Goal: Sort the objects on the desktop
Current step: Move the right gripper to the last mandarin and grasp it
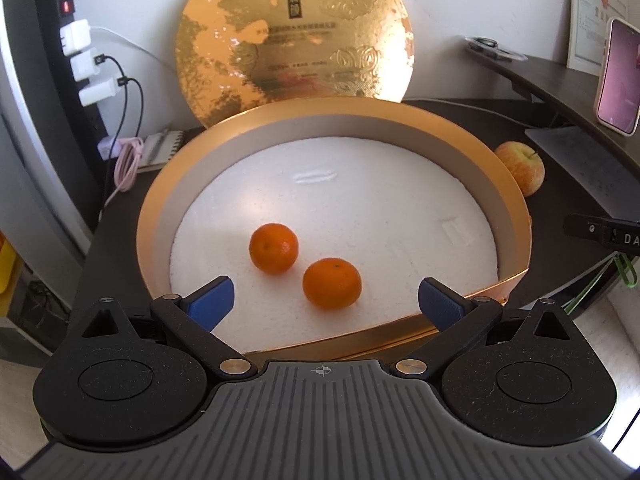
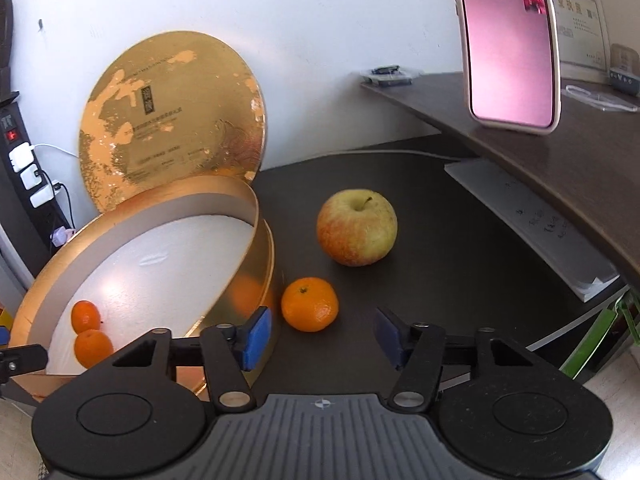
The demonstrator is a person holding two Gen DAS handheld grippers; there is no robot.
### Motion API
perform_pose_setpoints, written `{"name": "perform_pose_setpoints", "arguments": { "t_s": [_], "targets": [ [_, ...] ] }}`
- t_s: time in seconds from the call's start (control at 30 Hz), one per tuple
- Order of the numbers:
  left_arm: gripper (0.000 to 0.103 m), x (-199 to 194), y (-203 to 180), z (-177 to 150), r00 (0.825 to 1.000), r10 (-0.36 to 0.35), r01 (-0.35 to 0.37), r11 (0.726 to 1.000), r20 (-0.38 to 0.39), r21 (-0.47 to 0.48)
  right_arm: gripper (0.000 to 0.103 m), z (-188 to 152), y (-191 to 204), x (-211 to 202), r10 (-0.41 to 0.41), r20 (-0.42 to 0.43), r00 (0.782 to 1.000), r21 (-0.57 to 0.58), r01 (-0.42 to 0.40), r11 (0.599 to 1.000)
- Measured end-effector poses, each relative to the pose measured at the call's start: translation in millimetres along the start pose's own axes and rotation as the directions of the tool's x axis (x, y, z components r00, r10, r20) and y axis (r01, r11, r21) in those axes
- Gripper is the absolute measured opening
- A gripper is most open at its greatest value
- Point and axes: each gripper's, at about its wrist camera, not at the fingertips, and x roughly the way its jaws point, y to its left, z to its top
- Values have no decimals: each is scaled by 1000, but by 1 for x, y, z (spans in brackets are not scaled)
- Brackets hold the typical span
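A round gold box [image 1: 516,208] with a white foam floor holds two tangerines [image 1: 274,248] [image 1: 332,284]. My left gripper [image 1: 325,286] hovers open over the box's near edge, and the nearer tangerine lies ahead between its blue pads without touching them. In the right wrist view a third tangerine [image 2: 309,304] rests on the dark desk beside the box wall [image 2: 264,248], with a yellow-red apple [image 2: 357,227] behind it. My right gripper [image 2: 322,320] is open just short of that tangerine, with nothing between its pads.
The gold lid [image 1: 296,36] leans on the wall behind the box. A phone [image 2: 512,44] stands on a raised shelf at the right, above a paper stack [image 2: 532,224]. A power strip with chargers [image 1: 76,40] and a pink cable [image 1: 128,160] are at the left.
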Motion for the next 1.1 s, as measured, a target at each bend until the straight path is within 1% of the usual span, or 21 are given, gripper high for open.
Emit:
{"name": "perform_pose_setpoints", "arguments": {
  "t_s": [0.13,0.43,0.53,0.83,0.87,0.9,1.1],
  "targets": [
    [101,3,0,1,1000,8,-8,1000,-4,2,52,-1,-3,18,21,-19,1000,0,-21,1000],
    [101,10,0,2,1000,22,-22,1000,-18,3,53,1,-7,57,68,-55,996,45,-65,997],
    [101,12,1,3,999,26,-26,1000,-22,1,53,1,-5,63,82,-58,995,48,-79,996],
    [101,15,1,2,999,28,-28,1000,-32,-4,53,-1,-3,77,90,-76,993,61,-86,994],
    [101,15,1,2,999,29,-29,1000,-33,-5,47,-1,-4,77,93,-77,993,65,-89,994],
    [101,15,2,1,999,30,-30,1000,-33,-5,47,-1,-5,78,96,-78,992,67,-91,994],
    [101,14,2,0,999,30,-30,1000,-36,-6,46,-5,-9,68,51,-94,994,63,-46,997]
  ]
}}
